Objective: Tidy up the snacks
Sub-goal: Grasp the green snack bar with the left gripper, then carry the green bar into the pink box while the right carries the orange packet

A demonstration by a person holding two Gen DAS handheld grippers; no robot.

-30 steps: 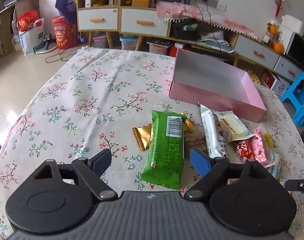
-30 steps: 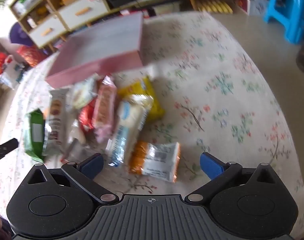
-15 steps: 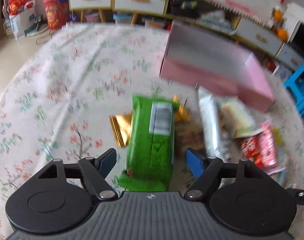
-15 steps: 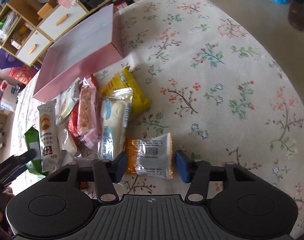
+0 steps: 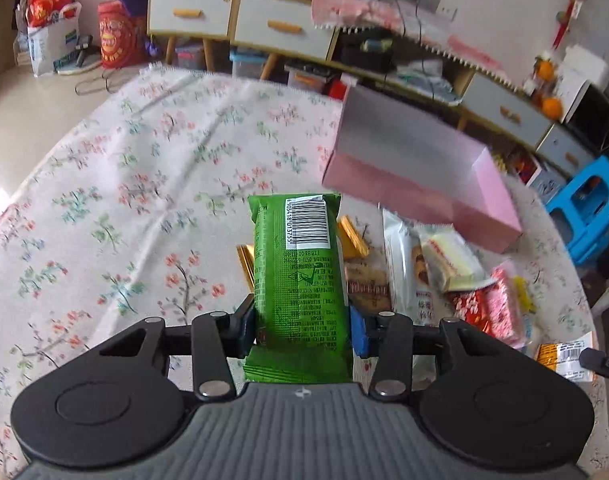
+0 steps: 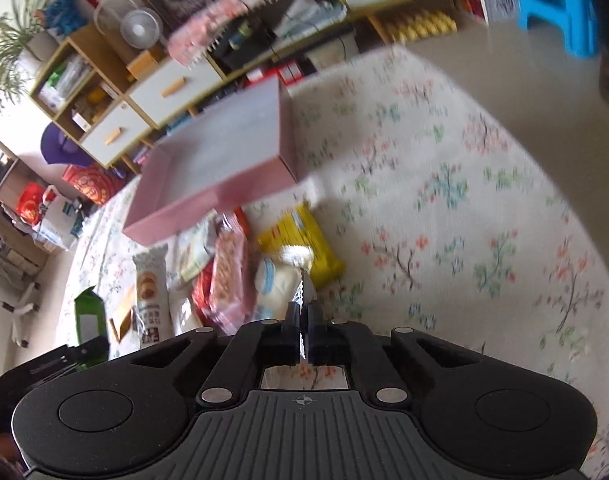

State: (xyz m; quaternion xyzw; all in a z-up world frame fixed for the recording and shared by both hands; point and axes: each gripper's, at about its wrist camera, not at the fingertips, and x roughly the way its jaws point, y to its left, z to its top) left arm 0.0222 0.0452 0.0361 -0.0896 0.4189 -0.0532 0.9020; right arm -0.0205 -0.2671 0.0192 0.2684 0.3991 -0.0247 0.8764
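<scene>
Green foil fills the middle of the left wrist view: the green snack pack point(image 5: 300, 280) is clamped near its lower end by the left gripper point(image 5: 303, 326), whose blue pads are pressed in against both long sides. The pack seems to be lifted clear of the floral tablecloth point(image 5: 144, 200), though that is a judgement from the angle. Beyond it the open pink box point(image 5: 420, 184) is seen empty, with the remaining snack pile point(image 5: 436, 272) just beside its near wall. For the step to be done well, the pack should be carried over the near wall and lowered flat inside before the pads are parted; a firm pinch risks crushing what is inside.

In the right wrist view, the right gripper point(image 6: 304, 320) is seen closed almost to nothing on the thin edge of an orange-and-clear packet point(image 6: 304, 292), which hangs edge-on and is barely visible. The pink box point(image 6: 224, 160) lies ahead and to the left, past the heap of wrappers. A round table is suggested by the curved cloth edge. Behind it, a drawer cabinet point(image 6: 164, 92), a small fan point(image 6: 138, 30) and a blue stool point(image 6: 556, 4) are shown in a cluttered living room.
</scene>
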